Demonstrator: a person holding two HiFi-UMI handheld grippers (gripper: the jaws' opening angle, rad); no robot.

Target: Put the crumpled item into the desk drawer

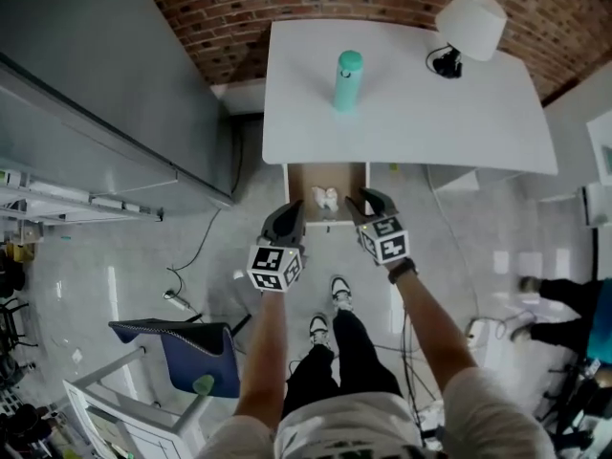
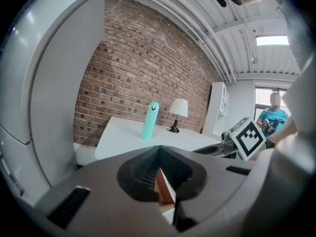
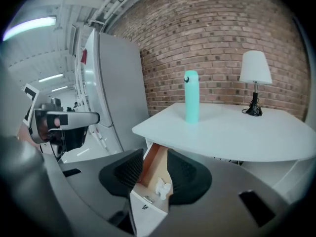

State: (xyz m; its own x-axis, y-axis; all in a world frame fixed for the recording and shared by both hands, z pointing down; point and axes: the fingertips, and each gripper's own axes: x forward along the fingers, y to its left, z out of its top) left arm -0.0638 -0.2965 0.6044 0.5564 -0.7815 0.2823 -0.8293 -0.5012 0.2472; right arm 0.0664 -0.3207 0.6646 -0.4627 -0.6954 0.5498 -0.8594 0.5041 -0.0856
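Observation:
The desk drawer (image 1: 304, 182) stands pulled out under the front of the white desk (image 1: 411, 122). A crumpled white item (image 1: 325, 197) lies inside it, untouched. My left gripper (image 1: 290, 216) hovers at the drawer's front left corner; its jaws meet at the tips. In the left gripper view a strip of the drawer's wooden wall (image 2: 163, 187) shows through the slit behind the tips of the left gripper (image 2: 159, 149). My right gripper (image 1: 369, 199) is open at the drawer's front right. In the right gripper view, the right gripper (image 3: 155, 158) frames the drawer (image 3: 153, 163) and the crumpled item (image 3: 162, 187).
A teal bottle (image 1: 348, 79) and a white lamp (image 1: 469, 22) stand on the desk. A tall grey cabinet (image 1: 105, 84) is at the left, and a blue chair (image 1: 182, 352) stands on the floor at the lower left. Another person's legs (image 1: 564, 299) are at the right.

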